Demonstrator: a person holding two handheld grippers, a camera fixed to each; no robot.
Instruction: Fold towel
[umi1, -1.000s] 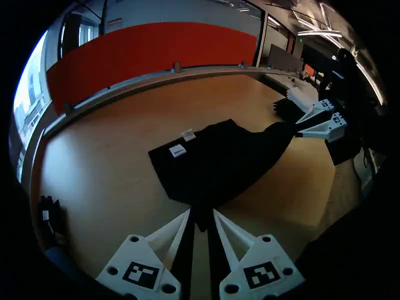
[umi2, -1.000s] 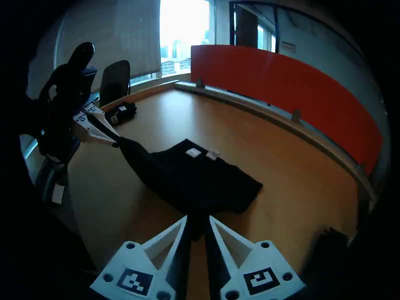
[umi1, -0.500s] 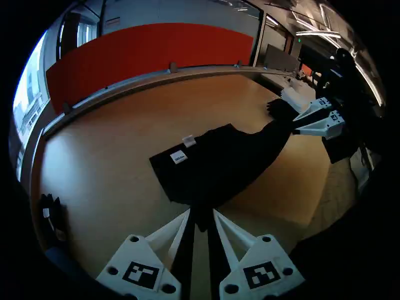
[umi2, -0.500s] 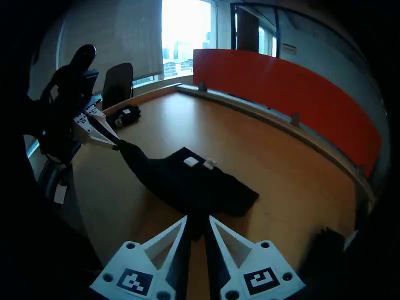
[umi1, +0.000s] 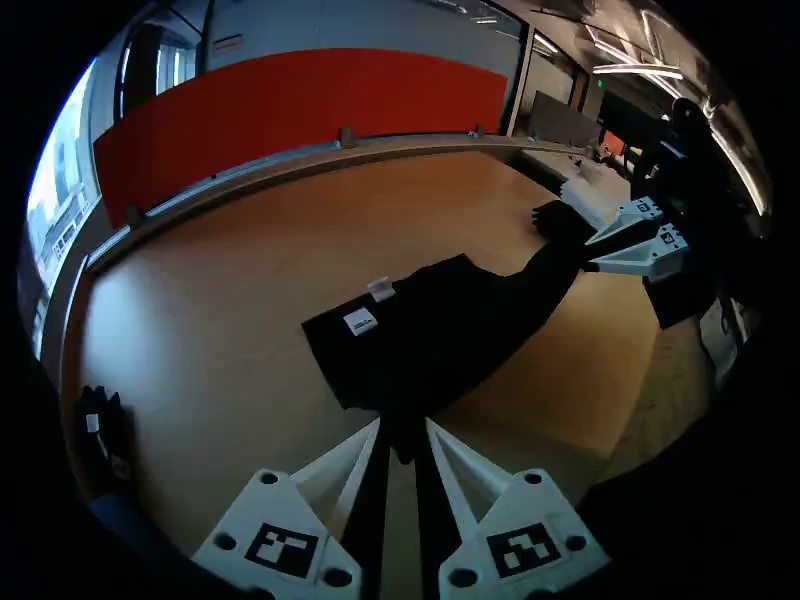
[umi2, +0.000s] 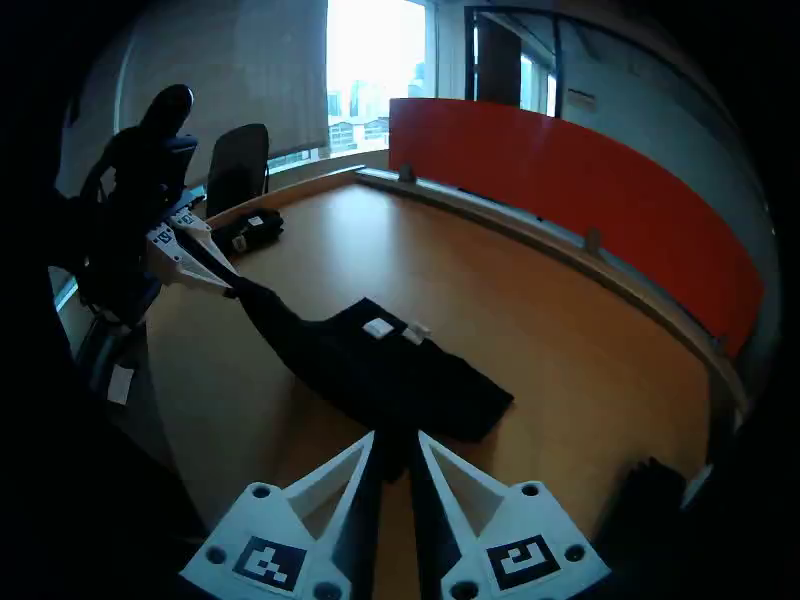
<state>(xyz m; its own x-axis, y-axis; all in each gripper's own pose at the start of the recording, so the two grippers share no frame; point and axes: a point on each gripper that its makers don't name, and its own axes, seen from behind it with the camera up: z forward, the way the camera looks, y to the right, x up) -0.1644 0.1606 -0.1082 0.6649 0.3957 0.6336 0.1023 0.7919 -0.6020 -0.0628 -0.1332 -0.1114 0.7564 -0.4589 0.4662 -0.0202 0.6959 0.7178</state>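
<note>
A black towel (umi1: 450, 330) with two white labels (umi1: 360, 322) lies partly on the wooden table (umi1: 220, 330). Its near edge is raised and stretched between the two grippers. My left gripper (umi1: 400, 450) is shut on one near corner of the cloth. In the left gripper view the right gripper (umi1: 600, 255) pinches the other corner at the far right. In the right gripper view my right gripper (umi2: 395, 455) is shut on the towel (umi2: 380, 375), and the left gripper (umi2: 220, 280) holds the taut far corner at the left.
A red partition (umi1: 300, 100) runs along the table's far side. A small dark bundle (umi2: 250, 228) lies near the table end, by an office chair (umi2: 235, 160). Another dark folded item (umi1: 558, 215) and white cloth (umi1: 590, 190) sit beyond the right gripper.
The towel has slid slightly across the table toward both grippers, its labels and far edge coming nearer. Both grippers stay shut on their corners with the edge taut.
</note>
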